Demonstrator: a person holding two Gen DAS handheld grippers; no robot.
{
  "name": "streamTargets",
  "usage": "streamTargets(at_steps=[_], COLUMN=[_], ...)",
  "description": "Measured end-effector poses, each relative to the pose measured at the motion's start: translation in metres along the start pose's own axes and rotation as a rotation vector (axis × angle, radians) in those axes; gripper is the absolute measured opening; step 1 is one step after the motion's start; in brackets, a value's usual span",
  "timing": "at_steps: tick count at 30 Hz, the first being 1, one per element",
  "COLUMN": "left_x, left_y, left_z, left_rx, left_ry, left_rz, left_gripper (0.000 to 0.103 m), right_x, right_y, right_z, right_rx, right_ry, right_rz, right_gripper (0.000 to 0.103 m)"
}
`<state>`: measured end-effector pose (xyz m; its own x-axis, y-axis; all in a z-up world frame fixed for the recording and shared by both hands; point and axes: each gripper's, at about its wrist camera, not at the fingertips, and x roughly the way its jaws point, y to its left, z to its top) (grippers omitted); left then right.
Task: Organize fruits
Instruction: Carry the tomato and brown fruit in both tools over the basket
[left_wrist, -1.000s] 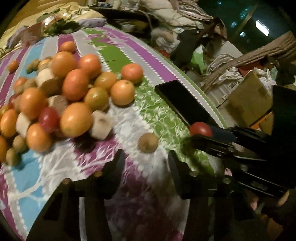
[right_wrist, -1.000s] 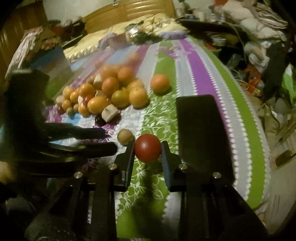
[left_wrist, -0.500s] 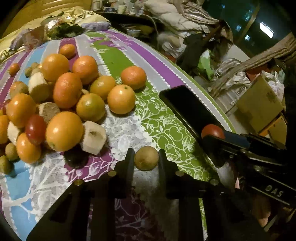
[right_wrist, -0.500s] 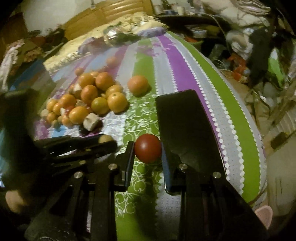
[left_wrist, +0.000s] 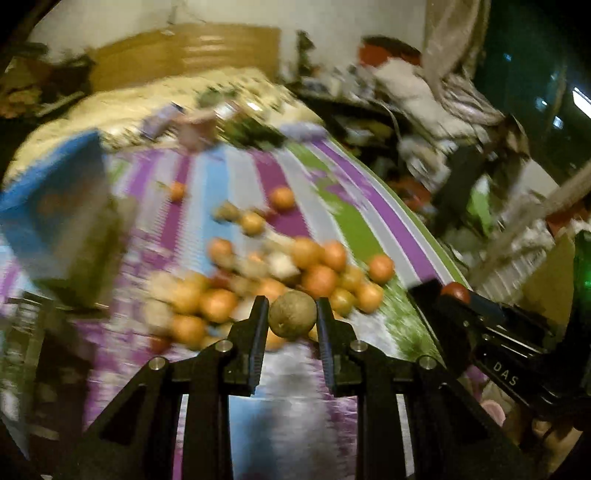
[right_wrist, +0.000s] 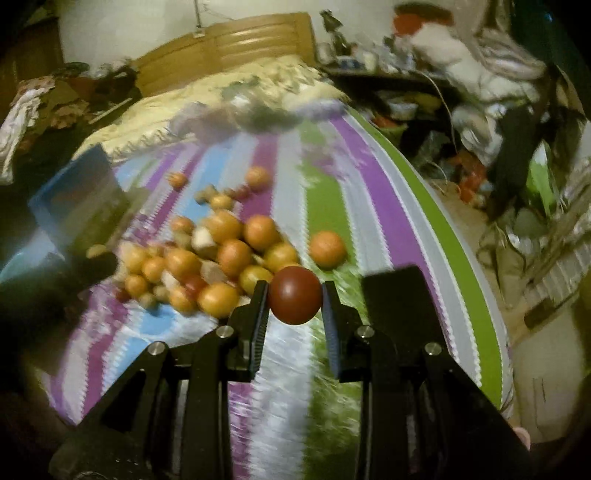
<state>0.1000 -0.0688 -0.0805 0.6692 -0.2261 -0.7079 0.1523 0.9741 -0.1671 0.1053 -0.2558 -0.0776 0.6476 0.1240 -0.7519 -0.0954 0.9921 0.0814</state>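
1. The left gripper (left_wrist: 291, 314), black plastic with ribbed pads and silver bolts, is clamped on a round, dull brown fruit (left_wrist: 292, 314) with a rough, speckled skin, at the lower centre of the left wrist view.
2. The right gripper (right_wrist: 295, 295), of the same build, is clamped on a smooth, glossy red fruit (right_wrist: 294, 294) at the centre of its own view.
3. Behind both, a loose pile of round orange fruits (right_wrist: 221, 258) mixed with pale cut chunks lies in the middle of the frame, blurred.
4. A flat black rectangular slab (right_wrist: 400, 299) lies to the right of the pile.
5. All rest on a bedspread (right_wrist: 376, 206) striped purple, green, grey and blue with leaf prints.
6. A wooden headboard (right_wrist: 229, 48) stands at the top; clutter fills the right side.
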Motion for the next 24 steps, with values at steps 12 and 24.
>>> streamTargets(at_steps=[12,24], left_x=[-0.096,-0.182], left_y=[0.125,0.238], left_z=[0.012,-0.003], left_rx=[-0.174,-0.332], left_ry=[-0.104,-0.192], left_rz=[0.185,0.345], left_gripper=[0.026,0.026], right_x=[-0.025,-0.052], right_y=[0.110,0.234], right_z=[0.044,0.064], right_rx=[-0.148,-0.279], right_ry=[-0.071,-0.115], right_rz=[0.096,0.228], right_gripper=[0.029,0.029])
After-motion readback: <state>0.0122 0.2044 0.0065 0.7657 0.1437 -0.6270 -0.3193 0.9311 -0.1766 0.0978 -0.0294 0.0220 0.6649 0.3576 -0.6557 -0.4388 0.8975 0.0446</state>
